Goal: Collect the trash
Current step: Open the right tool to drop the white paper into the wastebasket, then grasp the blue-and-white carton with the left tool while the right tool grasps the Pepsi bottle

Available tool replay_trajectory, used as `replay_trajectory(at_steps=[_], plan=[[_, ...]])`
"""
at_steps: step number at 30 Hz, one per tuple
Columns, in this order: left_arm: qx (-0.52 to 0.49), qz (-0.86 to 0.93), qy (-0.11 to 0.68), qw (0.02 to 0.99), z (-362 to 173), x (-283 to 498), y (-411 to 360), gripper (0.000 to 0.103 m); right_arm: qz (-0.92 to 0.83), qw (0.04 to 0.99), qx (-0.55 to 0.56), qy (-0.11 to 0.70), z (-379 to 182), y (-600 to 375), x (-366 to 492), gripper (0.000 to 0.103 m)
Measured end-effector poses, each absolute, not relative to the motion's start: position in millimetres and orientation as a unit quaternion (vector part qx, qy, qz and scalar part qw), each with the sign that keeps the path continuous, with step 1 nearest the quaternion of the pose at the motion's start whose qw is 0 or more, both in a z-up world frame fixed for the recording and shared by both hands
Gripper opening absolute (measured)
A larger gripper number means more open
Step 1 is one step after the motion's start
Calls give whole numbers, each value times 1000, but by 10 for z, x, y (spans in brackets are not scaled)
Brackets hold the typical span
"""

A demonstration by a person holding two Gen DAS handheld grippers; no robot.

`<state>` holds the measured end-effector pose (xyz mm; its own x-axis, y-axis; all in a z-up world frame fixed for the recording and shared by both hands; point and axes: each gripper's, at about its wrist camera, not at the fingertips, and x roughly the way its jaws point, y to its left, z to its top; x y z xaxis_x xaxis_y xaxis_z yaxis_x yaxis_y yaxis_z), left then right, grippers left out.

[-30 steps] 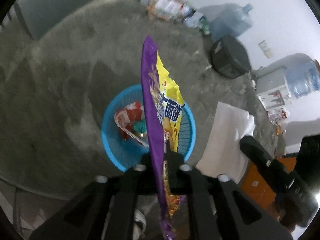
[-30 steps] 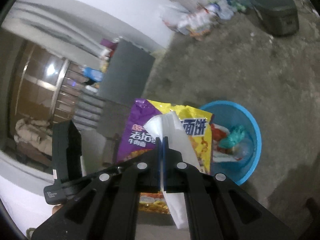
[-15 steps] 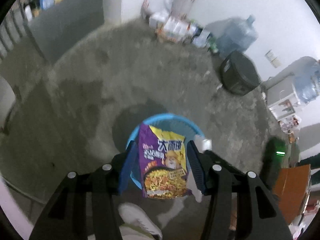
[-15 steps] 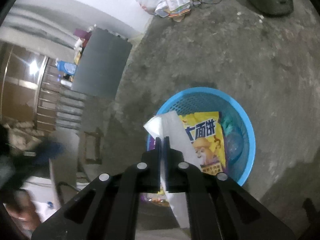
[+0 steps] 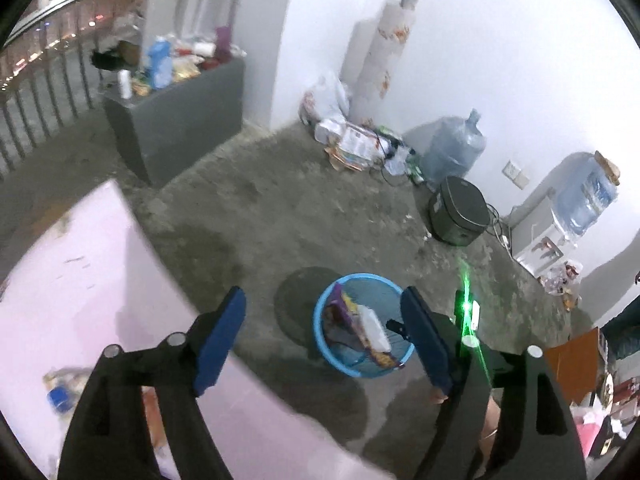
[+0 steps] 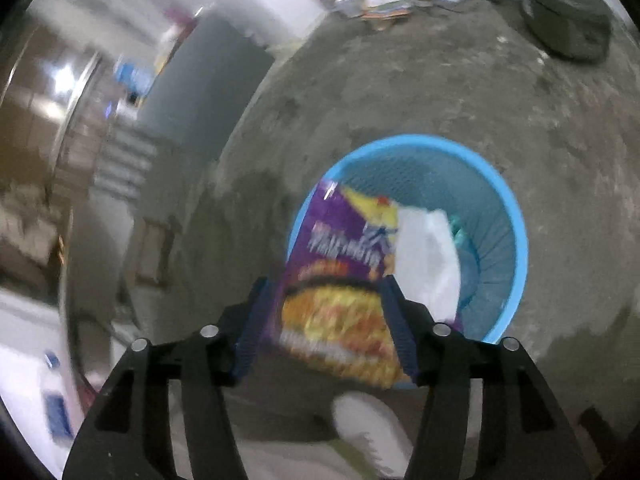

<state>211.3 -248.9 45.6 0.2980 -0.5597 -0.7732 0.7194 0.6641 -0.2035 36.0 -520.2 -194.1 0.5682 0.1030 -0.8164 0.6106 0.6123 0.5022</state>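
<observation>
We see a grey concrete floor [image 5: 280, 216] filling the middle of both views, with a pale pink tabletop [image 5: 80, 280] at lower left of the left wrist view. A blue mesh wastebasket [image 5: 384, 368] stands on the floor at lower centre there, and right of centre in the right wrist view. Inside it lean a purple-and-yellow noodle packet [image 6: 340, 280] and a white tissue [image 6: 428, 264] just beside it. Our left gripper [image 5: 324, 340] is opening, jaws spread wide with nothing between them, high above the basket. Our right gripper [image 6: 324, 320] is also opening, jaws apart and gripping nothing; the packet shows in the gap between them, below in the basket.
</observation>
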Motion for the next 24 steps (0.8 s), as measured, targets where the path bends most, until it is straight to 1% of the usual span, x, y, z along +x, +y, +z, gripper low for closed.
replay_trajectory(at_steps=[1,4,9,11,13,14,16,20,24], plan=[[87,-393,432,807,488,2078,-2272,81,-157,791,392,442,-1930,-5097,386,61],[67,-374,426,821,523,1997,-1777,83,-136,814,330,458,-1875,-4693,460,67],[29,-334,413,847,549,1876,-1057,84,-168,823,216,497,-2016,-4344,684,67],[17,-317,410,855,537,1830,-823,84,-193,811,186,520,-2179,-4383,788,50],[5,-303,409,861,529,1806,-623,84,-213,791,191,540,-2373,-4516,840,14],[-2,-294,408,864,517,1793,-516,84,-229,778,210,547,-2471,-4634,839,11],[-11,-281,404,870,519,1770,-346,84,-248,757,255,548,-2629,-4870,809,1],[-14,-259,405,877,478,1759,-137,84,-259,703,337,570,-3053,-5240,813,0],[-23,-238,406,882,463,1768,21,84,-255,659,372,602,-3430,-5385,927,0]])
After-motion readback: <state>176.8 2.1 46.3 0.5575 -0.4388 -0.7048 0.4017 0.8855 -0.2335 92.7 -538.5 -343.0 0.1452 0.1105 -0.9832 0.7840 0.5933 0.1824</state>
